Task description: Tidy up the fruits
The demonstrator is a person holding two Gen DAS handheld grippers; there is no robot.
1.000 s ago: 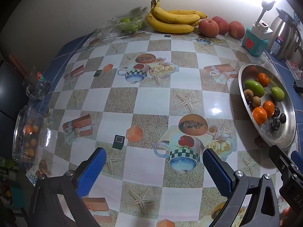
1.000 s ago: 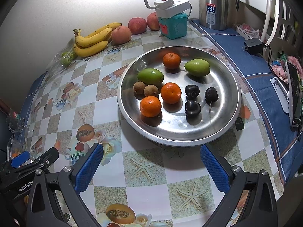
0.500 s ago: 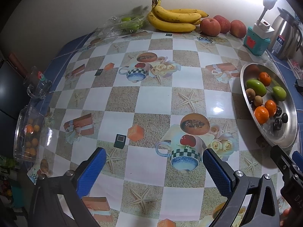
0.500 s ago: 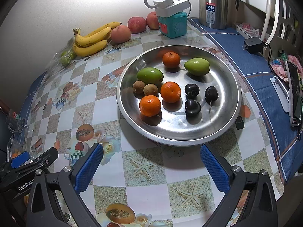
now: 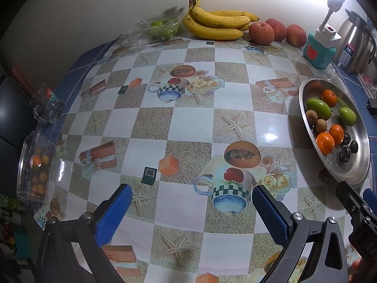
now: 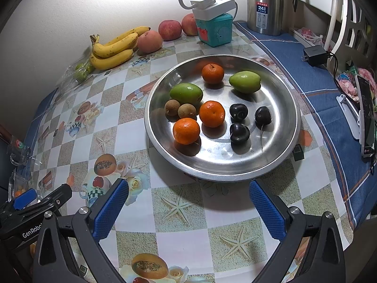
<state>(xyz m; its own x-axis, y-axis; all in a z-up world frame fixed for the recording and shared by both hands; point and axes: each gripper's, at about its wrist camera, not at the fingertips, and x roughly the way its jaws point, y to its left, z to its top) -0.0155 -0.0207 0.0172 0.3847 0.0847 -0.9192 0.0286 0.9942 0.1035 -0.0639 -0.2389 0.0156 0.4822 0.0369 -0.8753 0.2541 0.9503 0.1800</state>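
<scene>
The left gripper [image 5: 189, 208] is hovering over the patterned tablecloth [image 5: 188, 122] with its blue-padded fingers [image 5: 113, 210] spread wide and nothing between them. The right gripper [image 6: 188, 208] is hanging just before the near rim of the round steel tray [image 6: 278, 155], its jaws likewise released and empty. In the tray three mandarins [image 6: 212, 113] are lying among two green mangoes [image 6: 186, 93], two small brown longans [image 6: 186, 110] touching each other, and three dark cherries [image 6: 239, 133] grouped toward the right. Against the wall a bunch of bananas [image 5: 216, 24] is lying just beside three apples [image 5: 261, 33], with a clear plastic box of green fruit [image 5: 156, 29] to the left of the bananas. A steel thermos [image 6: 265, 4] is standing at the back right.
</scene>
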